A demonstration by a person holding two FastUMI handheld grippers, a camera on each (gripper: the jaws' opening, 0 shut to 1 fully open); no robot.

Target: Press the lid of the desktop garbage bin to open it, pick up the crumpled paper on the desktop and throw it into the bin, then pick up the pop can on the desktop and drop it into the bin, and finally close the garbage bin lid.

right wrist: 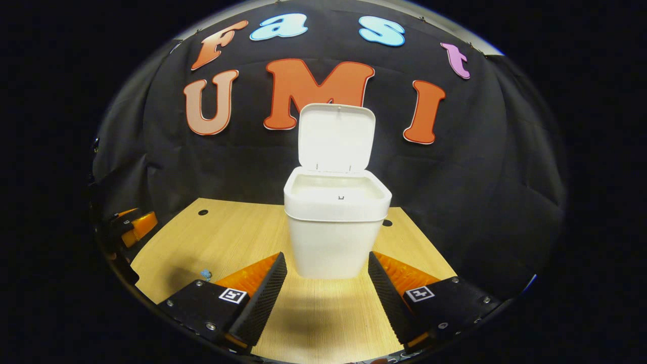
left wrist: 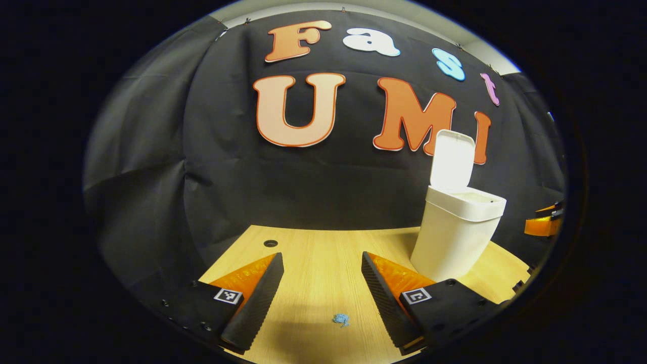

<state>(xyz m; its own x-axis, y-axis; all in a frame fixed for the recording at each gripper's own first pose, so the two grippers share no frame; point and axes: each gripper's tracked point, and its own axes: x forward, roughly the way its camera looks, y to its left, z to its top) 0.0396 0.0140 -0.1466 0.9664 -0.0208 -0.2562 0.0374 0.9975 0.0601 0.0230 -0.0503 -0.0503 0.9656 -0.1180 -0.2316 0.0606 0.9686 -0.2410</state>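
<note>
Right gripper view has the white desktop garbage bin [right wrist: 336, 237] dead centre, standing upright on the wooden desktop [right wrist: 323, 313] with its lid [right wrist: 336, 137] flipped up and leaning back toward the booth wall. I can see the pale inner rim, but the angle's too low to tell what's down inside it. My right gripper [right wrist: 327, 293] is spread wide, nothing between the fingers, and the bin sits just beyond the tips. Off at the left edge my left gripper [right wrist: 132, 227] pokes in.

Left gripper view puts the bin [left wrist: 455, 237] to the right, lid [left wrist: 451, 161] up here too. My left gripper [left wrist: 322, 293] is also wide apart and holding nothing. A tiny blue scrap [left wrist: 341, 319] lies on the desktop [left wrist: 323, 253] between its fingers, touching neither. No brand or writing readable on the bin; the little square markers on the gripper bodies are just patterns.
</note>
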